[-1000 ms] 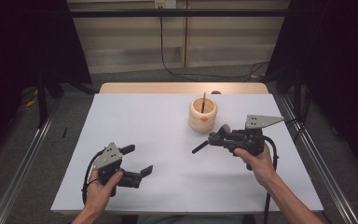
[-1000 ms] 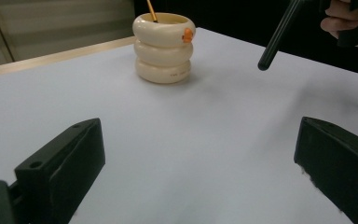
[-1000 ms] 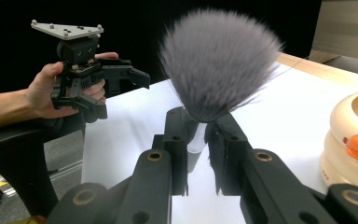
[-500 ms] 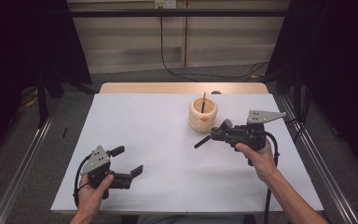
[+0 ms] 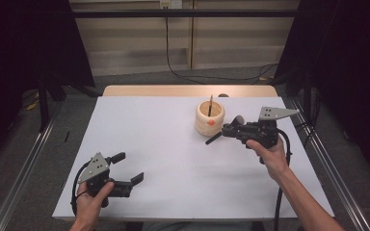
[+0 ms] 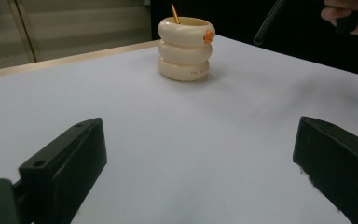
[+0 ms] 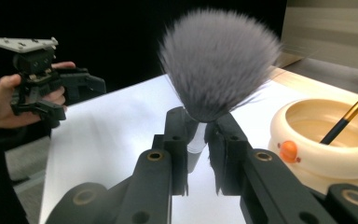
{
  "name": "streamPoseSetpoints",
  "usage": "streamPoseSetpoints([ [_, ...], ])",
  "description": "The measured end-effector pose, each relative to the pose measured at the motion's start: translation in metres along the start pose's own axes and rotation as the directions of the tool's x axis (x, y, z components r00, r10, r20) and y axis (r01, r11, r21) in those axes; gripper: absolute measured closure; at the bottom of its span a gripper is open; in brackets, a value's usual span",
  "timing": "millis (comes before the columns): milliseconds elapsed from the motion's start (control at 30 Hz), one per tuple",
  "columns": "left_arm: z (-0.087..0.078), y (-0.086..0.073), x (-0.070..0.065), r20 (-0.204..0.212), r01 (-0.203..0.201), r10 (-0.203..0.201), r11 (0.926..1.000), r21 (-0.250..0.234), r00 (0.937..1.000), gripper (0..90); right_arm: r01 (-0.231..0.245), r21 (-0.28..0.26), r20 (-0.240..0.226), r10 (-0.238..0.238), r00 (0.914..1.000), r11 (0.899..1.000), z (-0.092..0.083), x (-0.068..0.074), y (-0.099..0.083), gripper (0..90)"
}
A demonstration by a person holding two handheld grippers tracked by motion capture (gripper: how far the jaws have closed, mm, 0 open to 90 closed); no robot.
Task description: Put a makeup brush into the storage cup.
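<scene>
A cream ringed holder point(image 5: 209, 118) stands on the white table point(image 5: 164, 144) at the back right, with a thin gold-tipped brush point(image 5: 210, 103) leaning inside it. Just right of it, my right gripper point(image 5: 231, 131) is shut on a makeup brush. The grey bristles point(image 7: 219, 60) rise above the jaws and the dark handle point(image 5: 213, 139) juts toward the table's middle. The right gripper view has the holder point(image 7: 326, 140) at right of my right gripper point(image 7: 198, 140). My left gripper point(image 5: 129, 167) hovers open near the front left corner, with nothing between its jaws. From my left gripper point(image 6: 200, 158) the holder point(image 6: 185, 49) stands far ahead.
A wooden strip point(image 5: 173, 90) borders the table's far edge. Metal rails point(image 5: 318, 149) run along both sides of the table. Black curtains hang at the left and right. Cables trail on the floor behind the table.
My left gripper has drifted a little toward the left, still open. The right gripper has edged slightly away from me with the brush still in it.
</scene>
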State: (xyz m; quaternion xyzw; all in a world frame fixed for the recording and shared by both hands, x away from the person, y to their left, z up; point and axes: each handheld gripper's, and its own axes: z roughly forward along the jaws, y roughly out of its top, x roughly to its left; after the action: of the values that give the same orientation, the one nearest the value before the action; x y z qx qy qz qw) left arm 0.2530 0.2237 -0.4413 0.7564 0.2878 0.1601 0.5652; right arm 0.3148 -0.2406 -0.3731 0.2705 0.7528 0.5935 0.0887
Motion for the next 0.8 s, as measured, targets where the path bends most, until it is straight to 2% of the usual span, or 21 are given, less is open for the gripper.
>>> streamPoseSetpoints([
  [100, 0.002, 0.0, -0.001, 0.004, -0.003, 0.003, 1.0, 0.003, 1.0, 2.5, 0.014, 0.003, 0.005, -0.014, 0.9999, 1.0, 0.0, 0.001, 0.007, 77.5],
  [200, 0.002, 0.0, -0.003, 0.009, -0.012, 0.012, 0.9999, 0.002, 0.9999, 2.3, 0.011, -0.004, 0.026, -0.011, 0.9996, 1.0, 0.001, -0.005, 0.014, 77.5],
  [533, -0.001, 0.002, -0.007, 0.01, -0.017, 0.017, 0.9996, -0.022, 0.9998, 1.9, -0.02, -0.017, 0.07, 0.021, 0.9973, 1.0, 0.009, -0.023, 0.03, 77.5],
  [800, 0.0, 0.0, -0.002, 0.009, -0.019, 0.019, 0.9998, -0.005, 0.9998, 1.9, -0.021, -0.023, 0.098, 0.023, 0.9949, 1.0, 0.01, -0.033, 0.046, 77.5],
])
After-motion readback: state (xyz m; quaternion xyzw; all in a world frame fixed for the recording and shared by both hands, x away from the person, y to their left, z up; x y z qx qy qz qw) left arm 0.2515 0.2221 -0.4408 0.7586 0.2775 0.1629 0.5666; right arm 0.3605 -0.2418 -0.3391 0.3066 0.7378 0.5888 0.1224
